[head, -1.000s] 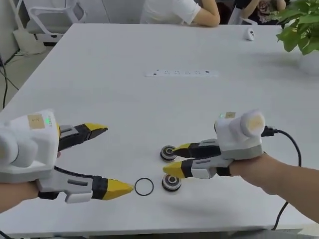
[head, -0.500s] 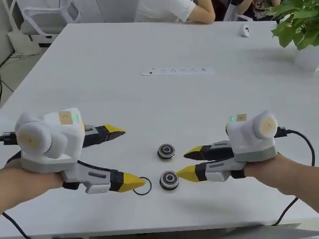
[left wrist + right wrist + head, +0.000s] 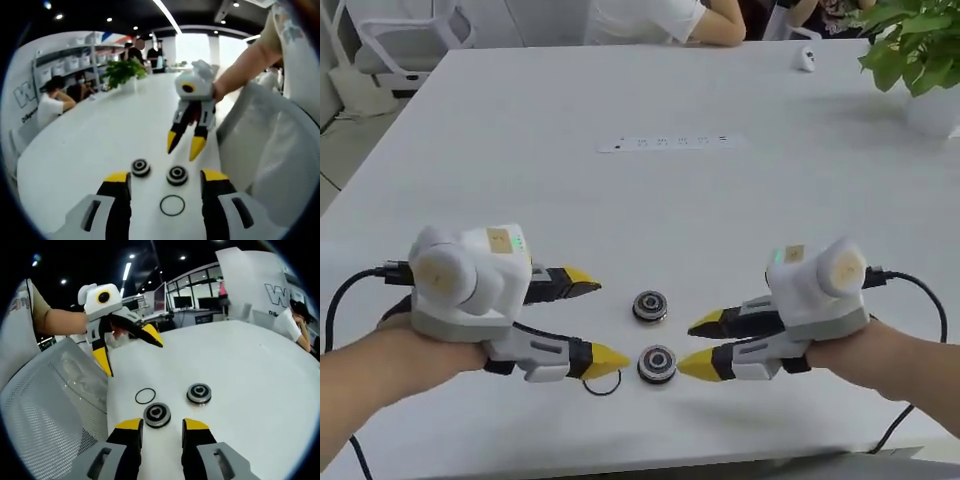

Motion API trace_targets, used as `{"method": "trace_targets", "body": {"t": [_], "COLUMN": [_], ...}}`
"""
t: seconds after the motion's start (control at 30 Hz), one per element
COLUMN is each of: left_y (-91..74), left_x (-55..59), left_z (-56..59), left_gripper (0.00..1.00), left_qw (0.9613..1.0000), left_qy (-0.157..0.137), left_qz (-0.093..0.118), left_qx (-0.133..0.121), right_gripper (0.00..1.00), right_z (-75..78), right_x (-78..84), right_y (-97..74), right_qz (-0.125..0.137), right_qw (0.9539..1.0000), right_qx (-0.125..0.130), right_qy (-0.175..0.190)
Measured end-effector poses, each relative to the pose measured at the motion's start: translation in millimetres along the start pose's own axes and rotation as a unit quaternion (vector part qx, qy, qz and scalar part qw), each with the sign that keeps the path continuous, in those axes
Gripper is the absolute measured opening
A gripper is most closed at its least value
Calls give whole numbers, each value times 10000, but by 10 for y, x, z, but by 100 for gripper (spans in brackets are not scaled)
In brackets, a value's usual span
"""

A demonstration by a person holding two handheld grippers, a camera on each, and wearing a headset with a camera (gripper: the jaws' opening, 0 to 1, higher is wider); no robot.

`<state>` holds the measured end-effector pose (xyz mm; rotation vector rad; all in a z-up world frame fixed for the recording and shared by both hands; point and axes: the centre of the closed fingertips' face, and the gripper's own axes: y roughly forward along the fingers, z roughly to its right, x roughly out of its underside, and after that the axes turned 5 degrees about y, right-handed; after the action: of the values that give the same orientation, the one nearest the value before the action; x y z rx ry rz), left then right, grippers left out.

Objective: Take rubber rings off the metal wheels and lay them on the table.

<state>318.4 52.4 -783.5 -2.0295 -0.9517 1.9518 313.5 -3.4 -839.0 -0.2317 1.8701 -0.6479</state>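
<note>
In the head view, the left gripper (image 3: 605, 322) hovered low over the white table (image 3: 620, 200) with its jaws spread wide, holding nothing. The right gripper (image 3: 690, 345) faced it from 3 o'clock, its jaws only narrowly apart and holding nothing. Between the two sets of yellow tips lay the near wheel (image 3: 657, 363), just off the right gripper's lower tip. The far wheel (image 3: 650, 306) sat at 12 o'clock from it, close but apart. The loose rubber ring (image 3: 603, 382) lay flat on the table at 8 o'clock from the near wheel, partly hidden under the left gripper's lower jaw. A power strip (image 3: 670, 143) lay farther up the table, and a plant (image 3: 910, 45) stood at 1 o'clock.

In the left gripper view, the left gripper (image 3: 166, 176) showed a broad gap, with the rubber ring (image 3: 172, 205) lying flat between the jaws. The near wheel (image 3: 177, 175) and far wheel (image 3: 141, 167) sat just past the tips, and the right gripper (image 3: 184, 149) pointed down at them from 12 o'clock.

In the right gripper view, the right gripper (image 3: 163, 425) showed a slim gap, with the near wheel (image 3: 157, 414) just ahead of its tips. The far wheel (image 3: 199, 393) lay at 2 o'clock from it and the rubber ring (image 3: 145, 395) at 11 o'clock. The left gripper (image 3: 132, 356) gaped above them.
</note>
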Motion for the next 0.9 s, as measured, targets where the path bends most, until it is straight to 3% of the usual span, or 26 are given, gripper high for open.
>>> {"method": "trace_targets", "body": {"t": [0.3,0.9], "left_y": [174,430], "left_x": [132,285], "left_z": [9,160], "left_gripper": [50,37], "left_qw": [9997,9976], "left_qy": [-67,-139], "left_qz": [-160,-437], "left_qx": [197,527], "right_gripper": [24,19], "right_z": [-20,-46], "right_x": [108,190], "right_y": [55,177], "right_qz": [-196,-381], "right_qw": [9997,9988], "right_qx": [-68,-177], "right_qy": [-93,-233]}}
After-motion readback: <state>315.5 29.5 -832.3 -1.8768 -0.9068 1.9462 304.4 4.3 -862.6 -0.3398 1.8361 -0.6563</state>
